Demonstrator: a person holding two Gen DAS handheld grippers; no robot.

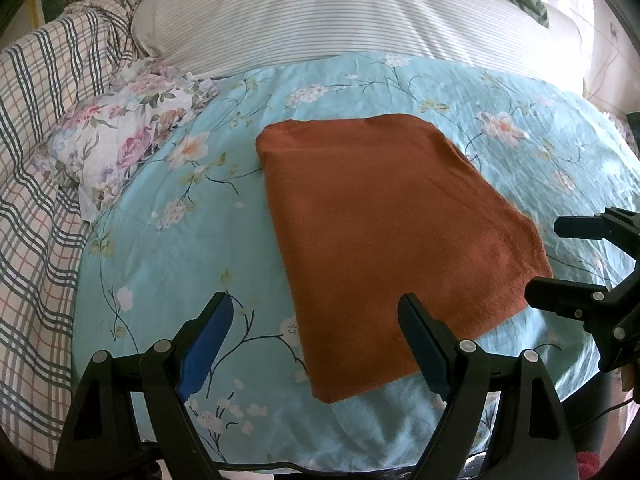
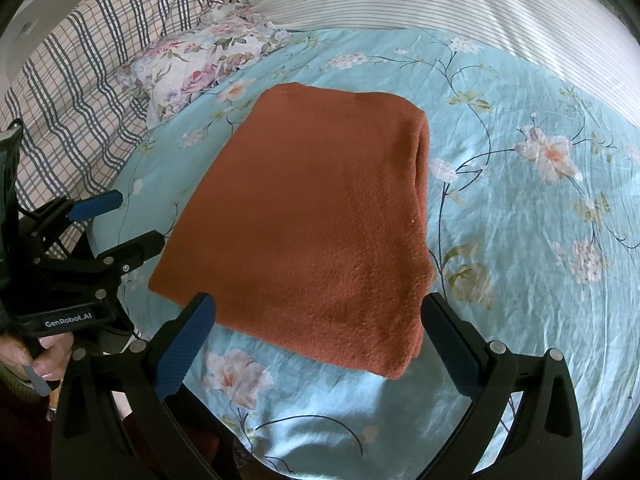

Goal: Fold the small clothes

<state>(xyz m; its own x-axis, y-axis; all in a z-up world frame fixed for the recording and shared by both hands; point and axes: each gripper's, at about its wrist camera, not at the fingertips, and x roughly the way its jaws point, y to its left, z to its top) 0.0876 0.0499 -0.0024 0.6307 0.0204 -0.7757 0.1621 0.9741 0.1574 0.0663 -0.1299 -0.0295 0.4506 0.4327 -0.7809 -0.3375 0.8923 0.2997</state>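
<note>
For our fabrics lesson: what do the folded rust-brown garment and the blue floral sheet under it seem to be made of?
Folded rust-brown garment: probably a knit, wool or cotton blend; matte, nubbly texture, thick soft edges.
Blue floral sheet: looks like thin woven cotton, printed; slight sheen, fine sharp creases.

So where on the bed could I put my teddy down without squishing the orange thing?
Bare blue flowered sheet lies right of the folded orange garment, up to the striped pillow. Another free patch sits left of it, before the flowery cloth. The near edge is crowded: the open left gripper and right gripper hover there.
</note>
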